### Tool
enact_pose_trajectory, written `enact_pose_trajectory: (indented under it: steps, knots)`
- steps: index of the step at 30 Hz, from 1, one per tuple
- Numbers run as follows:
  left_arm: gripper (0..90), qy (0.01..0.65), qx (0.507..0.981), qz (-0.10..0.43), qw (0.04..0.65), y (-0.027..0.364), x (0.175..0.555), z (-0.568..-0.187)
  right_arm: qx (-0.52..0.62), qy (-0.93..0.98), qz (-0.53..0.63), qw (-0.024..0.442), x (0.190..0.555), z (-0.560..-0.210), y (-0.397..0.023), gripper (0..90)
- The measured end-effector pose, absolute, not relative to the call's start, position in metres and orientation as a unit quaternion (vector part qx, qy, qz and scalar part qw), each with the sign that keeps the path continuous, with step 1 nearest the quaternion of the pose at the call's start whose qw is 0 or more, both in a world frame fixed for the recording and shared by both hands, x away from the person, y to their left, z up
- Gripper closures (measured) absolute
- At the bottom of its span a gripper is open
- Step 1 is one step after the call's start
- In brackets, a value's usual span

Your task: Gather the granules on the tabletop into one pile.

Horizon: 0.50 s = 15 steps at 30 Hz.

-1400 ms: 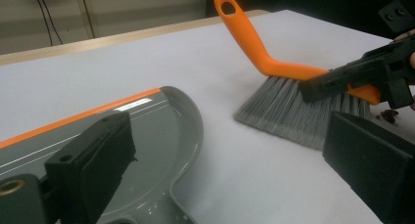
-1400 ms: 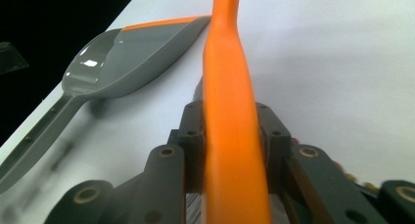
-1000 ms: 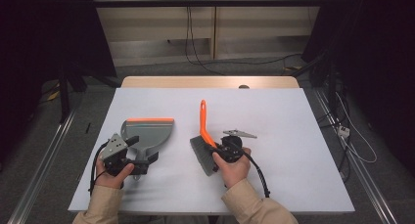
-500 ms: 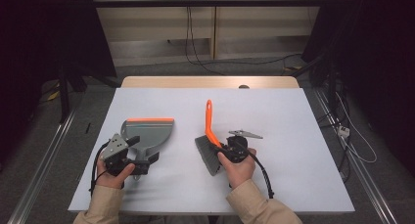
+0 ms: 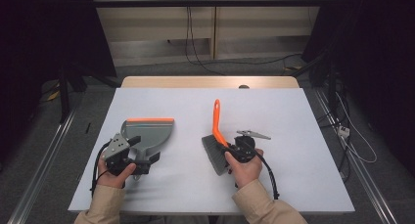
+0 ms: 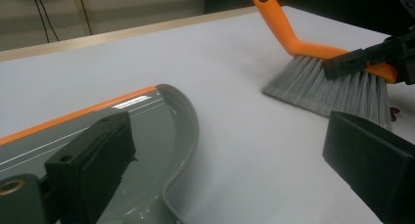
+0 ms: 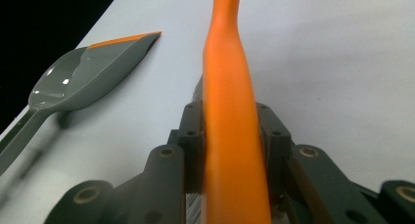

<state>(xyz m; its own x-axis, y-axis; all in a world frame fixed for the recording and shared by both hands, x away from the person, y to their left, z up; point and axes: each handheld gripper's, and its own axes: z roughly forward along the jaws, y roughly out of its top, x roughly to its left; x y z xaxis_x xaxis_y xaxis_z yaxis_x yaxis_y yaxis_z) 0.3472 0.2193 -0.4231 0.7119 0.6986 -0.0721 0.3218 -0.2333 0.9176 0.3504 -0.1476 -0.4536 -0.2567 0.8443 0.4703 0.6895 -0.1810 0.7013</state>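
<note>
A grey dustpan (image 5: 147, 132) with an orange lip lies on the white table at the left; it also shows in the left gripper view as the dustpan (image 6: 147, 136) and in the right gripper view as the dustpan (image 7: 83, 79). My left gripper (image 5: 144, 150) sits at its handle end with its jaws wide open, the pan's neck running between them untouched, left gripper (image 6: 235, 150). A brush (image 5: 218, 123) with an orange handle and grey bristles (image 6: 323, 87) stands on its bristles at centre right. My right gripper (image 5: 227, 148) is shut on the handle (image 7: 230, 77), just above the bristles.
The white table (image 5: 303, 136) has open room to the right of the brush and across its far half. A wooden strip (image 5: 205, 82) runs along the far edge. Cables (image 5: 195, 48) lie on the floor beyond, and metal rails (image 5: 44, 160) flank the table.
The right hand has shifted slightly right with the brush, and the orange handle has swung rightward to a more upright line. The left hand and dustpan have stayed put.
</note>
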Motion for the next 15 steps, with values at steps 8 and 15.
enact_pose_trajectory:
  steps: [8, 15]
  knots:
    - [4.6, 0.334, 0.764, 0.182, 0.521, 0.2194, 0.3473, -0.4228, 0.607, 0.634, 0.471, 0.085, 0.3496, -0.4525, -0.1532, 70.2]
    - [4.6, 0.334, 0.764, 0.182, 0.521, 0.2192, 0.3472, -0.4228, 0.61, 0.632, 0.47, 0.089, 0.3497, -0.4519, -0.1575, 70.2]
